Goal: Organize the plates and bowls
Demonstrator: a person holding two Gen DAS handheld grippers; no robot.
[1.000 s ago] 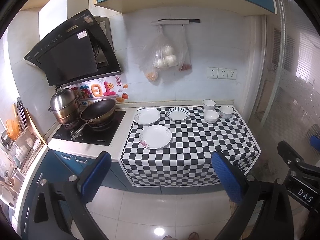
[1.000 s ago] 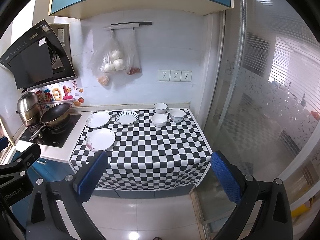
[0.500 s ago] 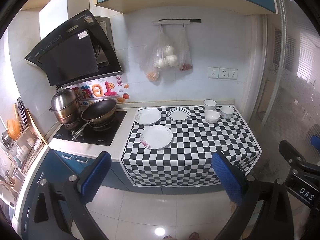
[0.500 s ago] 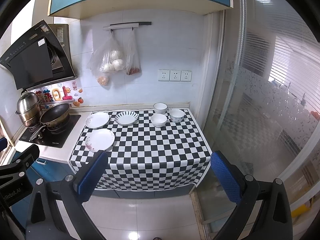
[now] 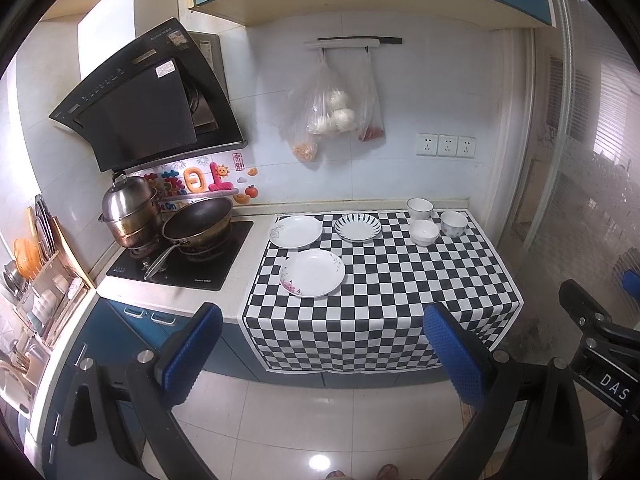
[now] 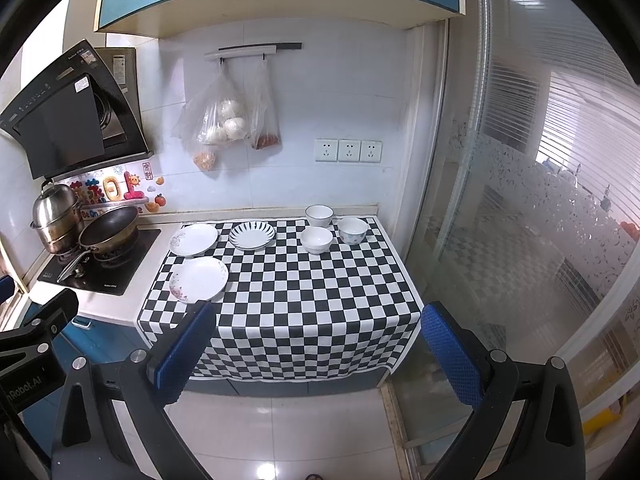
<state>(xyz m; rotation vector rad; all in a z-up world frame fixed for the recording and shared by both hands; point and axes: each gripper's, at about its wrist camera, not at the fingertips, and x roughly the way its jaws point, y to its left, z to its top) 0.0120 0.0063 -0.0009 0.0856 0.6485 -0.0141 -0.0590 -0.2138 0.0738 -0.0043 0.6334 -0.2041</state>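
We're hanging back from the checkered cloth (image 5: 392, 280) covering the counter, three plates (image 5: 312, 273) sitting at its left, three bowls (image 6: 317, 239) clustering back right, left gripper (image 5: 320, 344) and right gripper (image 6: 316, 340) both gaping wide, holding nothing.

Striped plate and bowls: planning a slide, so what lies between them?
Only bare checkered cloth between striped plate and bowls, per right wrist view.
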